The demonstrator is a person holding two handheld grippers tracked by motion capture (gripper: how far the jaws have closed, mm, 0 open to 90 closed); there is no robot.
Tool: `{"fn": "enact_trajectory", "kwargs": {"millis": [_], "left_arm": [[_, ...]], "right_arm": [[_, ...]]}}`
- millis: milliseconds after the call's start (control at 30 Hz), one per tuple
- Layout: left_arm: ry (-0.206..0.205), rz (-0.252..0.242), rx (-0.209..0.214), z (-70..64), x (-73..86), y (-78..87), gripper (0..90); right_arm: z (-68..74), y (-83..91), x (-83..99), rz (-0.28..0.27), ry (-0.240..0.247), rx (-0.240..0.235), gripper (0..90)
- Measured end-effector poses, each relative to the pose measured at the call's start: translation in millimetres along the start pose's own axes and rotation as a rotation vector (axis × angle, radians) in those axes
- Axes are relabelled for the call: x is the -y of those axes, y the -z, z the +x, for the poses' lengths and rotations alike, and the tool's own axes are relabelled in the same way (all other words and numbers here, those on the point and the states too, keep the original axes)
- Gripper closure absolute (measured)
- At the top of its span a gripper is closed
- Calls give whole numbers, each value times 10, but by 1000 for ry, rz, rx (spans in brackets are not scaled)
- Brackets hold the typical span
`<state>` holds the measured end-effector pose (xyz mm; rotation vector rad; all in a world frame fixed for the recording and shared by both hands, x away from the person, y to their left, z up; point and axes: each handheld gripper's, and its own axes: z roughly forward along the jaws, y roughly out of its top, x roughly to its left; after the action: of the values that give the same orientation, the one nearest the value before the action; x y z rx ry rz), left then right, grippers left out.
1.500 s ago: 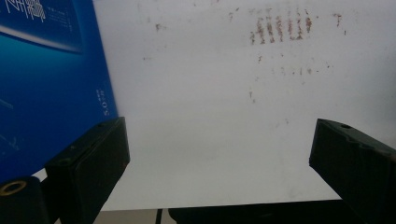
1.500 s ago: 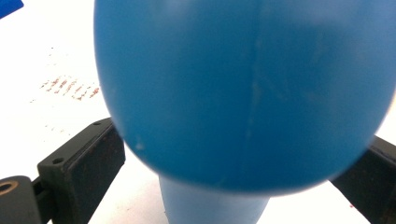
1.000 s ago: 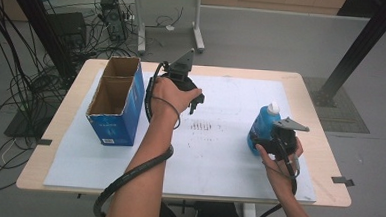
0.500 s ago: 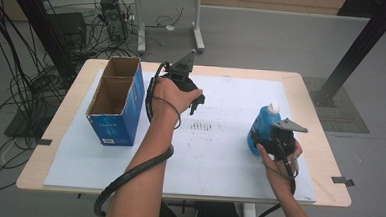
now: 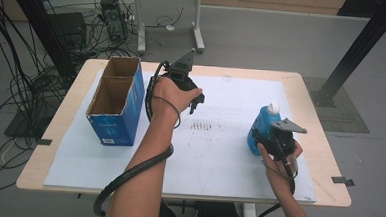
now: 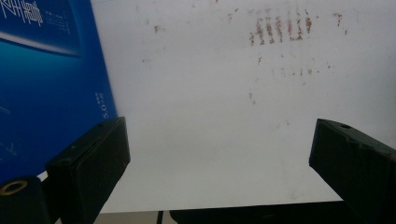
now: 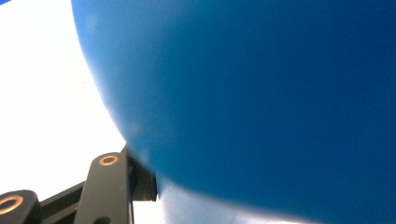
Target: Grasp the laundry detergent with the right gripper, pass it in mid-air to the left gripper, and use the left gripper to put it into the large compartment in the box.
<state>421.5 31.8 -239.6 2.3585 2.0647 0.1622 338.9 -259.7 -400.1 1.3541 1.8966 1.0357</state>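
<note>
Blue bottle gripped near the right edge of the counter, box not yet reached.

The blue bottle (image 5: 261,127) is clamped upright by the right hand-held gripper (image 5: 272,141), its body pressed against the jaws in the right gripper view (image 7: 261,93). The left hand-held gripper (image 5: 194,99) is held wide open and empty over the white sheet (image 5: 218,155), just beside the blue cardboard box (image 5: 115,102). Judging from this, the pick-up is done; carrying and placing into the open box are left.
</note>
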Motion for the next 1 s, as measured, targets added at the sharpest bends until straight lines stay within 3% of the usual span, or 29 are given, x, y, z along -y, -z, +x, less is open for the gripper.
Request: {"fn": "enact_trajectory", "kwargs": {"millis": [1000], "left_arm": [[8,-10,1,25,20,40,55]], "right_arm": [[-10,-4,-5,1,19,-5,414]]}}
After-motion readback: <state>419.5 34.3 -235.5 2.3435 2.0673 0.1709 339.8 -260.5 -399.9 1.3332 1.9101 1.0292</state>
